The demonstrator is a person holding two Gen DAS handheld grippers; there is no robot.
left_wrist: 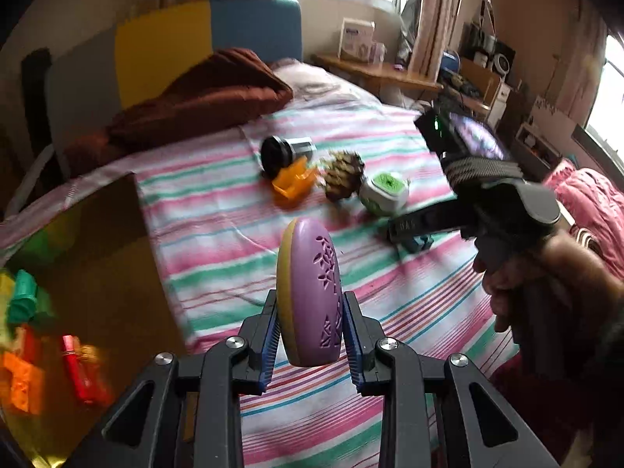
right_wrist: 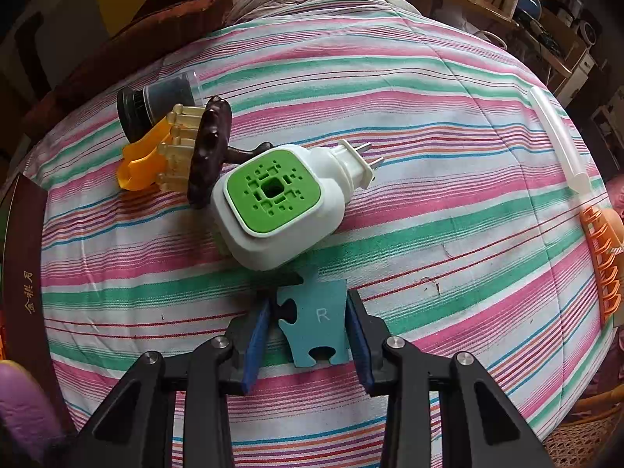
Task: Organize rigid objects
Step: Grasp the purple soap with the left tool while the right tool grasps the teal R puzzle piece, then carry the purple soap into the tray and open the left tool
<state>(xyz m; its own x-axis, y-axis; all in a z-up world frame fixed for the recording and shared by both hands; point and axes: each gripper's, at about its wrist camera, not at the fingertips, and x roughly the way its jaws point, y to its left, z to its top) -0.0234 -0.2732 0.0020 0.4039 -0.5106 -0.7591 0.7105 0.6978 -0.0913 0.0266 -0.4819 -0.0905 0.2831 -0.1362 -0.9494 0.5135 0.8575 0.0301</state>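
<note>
My left gripper [left_wrist: 310, 312] is shut on a purple and yellow oval case [left_wrist: 310, 292] and holds it above the striped bedspread, next to a dark box [left_wrist: 97, 292]. My right gripper [right_wrist: 308, 314] is shut on a blue puzzle piece [right_wrist: 316, 316] marked R, just in front of a white and green plug-in device [right_wrist: 273, 202]. The right gripper [left_wrist: 409, 230] also shows in the left wrist view, low over the bed. Behind the device lie a brown hairbrush [right_wrist: 206, 152], an orange clip [right_wrist: 144, 160] and a dark jar [right_wrist: 156, 101].
The box holds several colourful toys [left_wrist: 27, 351]. A brown blanket [left_wrist: 202, 105] lies at the bed's head. A white tube [right_wrist: 557, 136] and an orange comb-like piece [right_wrist: 602, 257] lie at the bed's right edge. A wooden desk [left_wrist: 382, 74] stands beyond.
</note>
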